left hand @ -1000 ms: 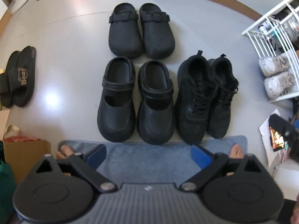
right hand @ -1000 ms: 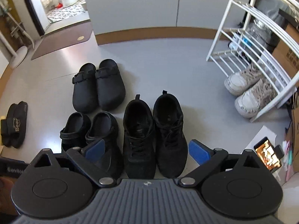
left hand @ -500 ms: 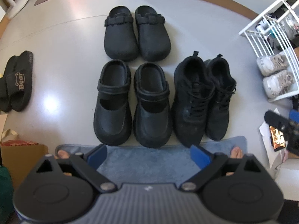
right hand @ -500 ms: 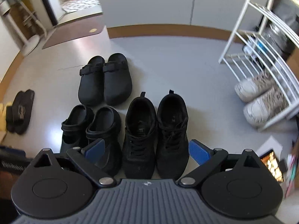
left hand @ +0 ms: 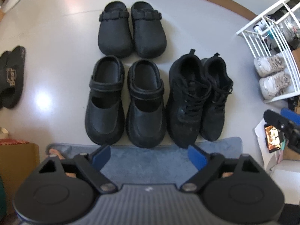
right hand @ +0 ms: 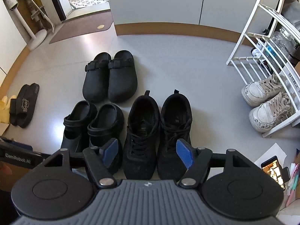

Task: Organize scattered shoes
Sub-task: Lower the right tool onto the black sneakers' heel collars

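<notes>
Left wrist view showed left gripper [left hand: 149, 157] spread wide and empty over blue mat [left hand: 150, 166], black sneakers [left hand: 196, 97] beside strap clogs [left hand: 123, 101], right gripper [right hand: 148, 152] spread wide, empty too

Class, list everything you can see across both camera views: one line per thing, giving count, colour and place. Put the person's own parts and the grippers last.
Strap clogs: one pair, black, far row, side by side.
Slingback clogs: one pair, black, near row, left.
Lace-up sneakers: one pair, black, near row, right of the clogs.
Slides: one pair, black with Bear lettering, apart at far left.
Pale sneakers: one pair, off-white, at the rack's base.
Rack: one, white wire, right.
Mat: one, blue, nearest.
Phone: one, screen lit, lower right.
Cardboard box: one, brown, lower left.
Bare toes: on the mat's left edge.
Left gripper: open, empty.
Right gripper: open, empty.
</notes>
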Demonstrator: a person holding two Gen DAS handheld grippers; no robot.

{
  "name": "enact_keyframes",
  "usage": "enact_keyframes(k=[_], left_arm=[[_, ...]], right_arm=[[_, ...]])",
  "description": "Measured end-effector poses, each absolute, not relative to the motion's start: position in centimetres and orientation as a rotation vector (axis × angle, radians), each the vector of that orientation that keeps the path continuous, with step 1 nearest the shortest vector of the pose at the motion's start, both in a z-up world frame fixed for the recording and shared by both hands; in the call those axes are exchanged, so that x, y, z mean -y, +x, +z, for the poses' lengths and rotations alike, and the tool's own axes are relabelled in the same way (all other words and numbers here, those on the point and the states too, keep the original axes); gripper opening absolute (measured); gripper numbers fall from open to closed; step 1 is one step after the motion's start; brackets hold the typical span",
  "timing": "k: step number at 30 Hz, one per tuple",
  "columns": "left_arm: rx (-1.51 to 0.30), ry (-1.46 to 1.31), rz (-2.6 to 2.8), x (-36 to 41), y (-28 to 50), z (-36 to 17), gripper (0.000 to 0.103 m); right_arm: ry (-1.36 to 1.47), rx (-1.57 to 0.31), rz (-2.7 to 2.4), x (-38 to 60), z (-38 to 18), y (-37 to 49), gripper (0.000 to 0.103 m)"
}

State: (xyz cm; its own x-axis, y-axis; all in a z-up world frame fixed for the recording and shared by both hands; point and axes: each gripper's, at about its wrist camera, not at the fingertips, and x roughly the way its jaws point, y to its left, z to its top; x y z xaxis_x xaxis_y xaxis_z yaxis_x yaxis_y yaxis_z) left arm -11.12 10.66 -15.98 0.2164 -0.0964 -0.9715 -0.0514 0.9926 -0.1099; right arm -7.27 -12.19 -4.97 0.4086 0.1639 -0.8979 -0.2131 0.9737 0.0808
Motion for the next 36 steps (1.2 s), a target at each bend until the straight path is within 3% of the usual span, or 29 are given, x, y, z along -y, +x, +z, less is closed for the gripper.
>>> enact_keyframes(k=[19, 36], left_arm=[[-1.404, -0.156, -0.017, -11.7, -8.8, -18.1, 0.092], [-1.38, -0.171, -0.017, -12.7, -7.7, -17.9, 0.091]], right_arm=[[-0.079, -1.204, 0.25, 11.8, -10.8, -4.3, 0.066], [0.029, -1.002, 0.274, 13.4, -18.6, -2.3, 0.058]])
